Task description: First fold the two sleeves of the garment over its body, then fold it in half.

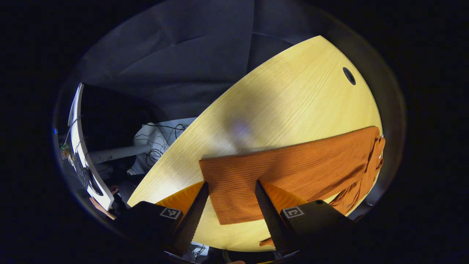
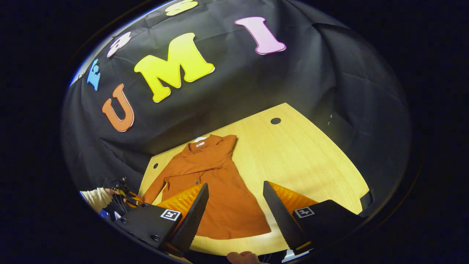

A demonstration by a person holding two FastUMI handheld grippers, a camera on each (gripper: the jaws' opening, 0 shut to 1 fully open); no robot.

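Pale wooden bench [image 2: 311, 165] against a dark cloth wall. Spread flat on it, just ahead of the right gripper [image 2: 234, 205]: an orange garment [image 2: 220, 198], hem nearest the fingers and collar farthest off. Seemingly one sleeve [image 2: 199, 170] laid slantwise across the chest, the other sleeve [image 2: 155, 189] lying out along the body, ahead and to the left of that gripper. Right gripper released, jaws spread wide above the hem, grasping nothing. Left gripper [image 1: 231, 205] likewise released, hovering with the hem's corner between its fingers, nothing pinched.

Judging from that, probably the outlying sleeve to bring over. To do it well: pinch near the cuff, taking one layer only; lift low; carry across the chest; lay down smooth and let go without dragging the body cloth askew.

From the right gripper view: whole outline, collar and both sleeves at once. From the left gripper view: ribbed weave close up, straight hem edge, and past the bench's edge to the left, white gear with tangled cables [image 1: 157, 139]. Far ahead to the right, a small cable hole [image 1: 349, 76].
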